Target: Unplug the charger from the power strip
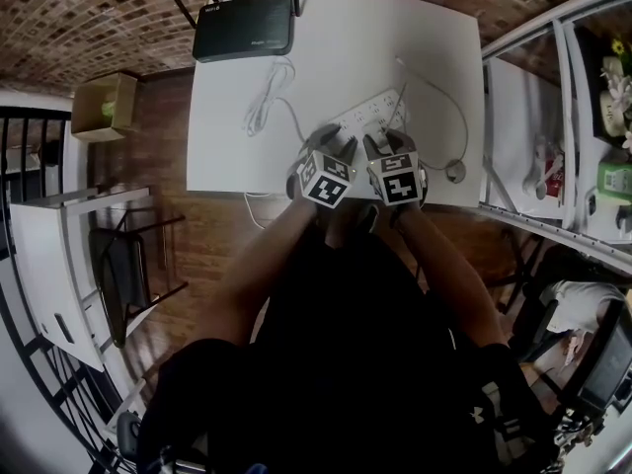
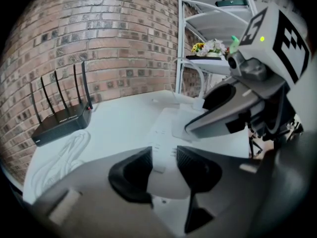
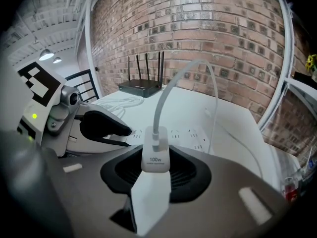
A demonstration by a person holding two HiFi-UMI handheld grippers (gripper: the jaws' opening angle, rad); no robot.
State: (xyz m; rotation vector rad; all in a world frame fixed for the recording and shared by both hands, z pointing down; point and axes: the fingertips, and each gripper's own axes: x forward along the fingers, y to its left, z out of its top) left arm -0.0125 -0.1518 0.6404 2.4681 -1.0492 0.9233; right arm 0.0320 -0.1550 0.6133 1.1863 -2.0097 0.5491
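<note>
right gripper (image 3: 156,155): pinching the charger (image 3: 155,165) by its two flat sides, pads square on the white block just below its printed end.
left gripper (image 2: 164,158): jaws set wide and clamped across the near end of the power strip (image 2: 167,125), pressing it to the table (image 2: 119,118).
charger's place: upright over the strip, just beside the left gripper. the jaws hide whether its prongs are seated in the socket.
step in hand: judged to be the pull itself.
how to do it well: lift straight along the prongs with no twist or rocking. hold the left clamp firm so the strip doesn't rise with the plug.
charger cable (image 3: 166,90): arches up and away. let it follow slack, don't tug it.
farther off: a loose coil of white cord (image 2: 57,157), then the router (image 3: 141,87) by the brick wall (image 3: 223,33), both well apart from the pull.
</note>
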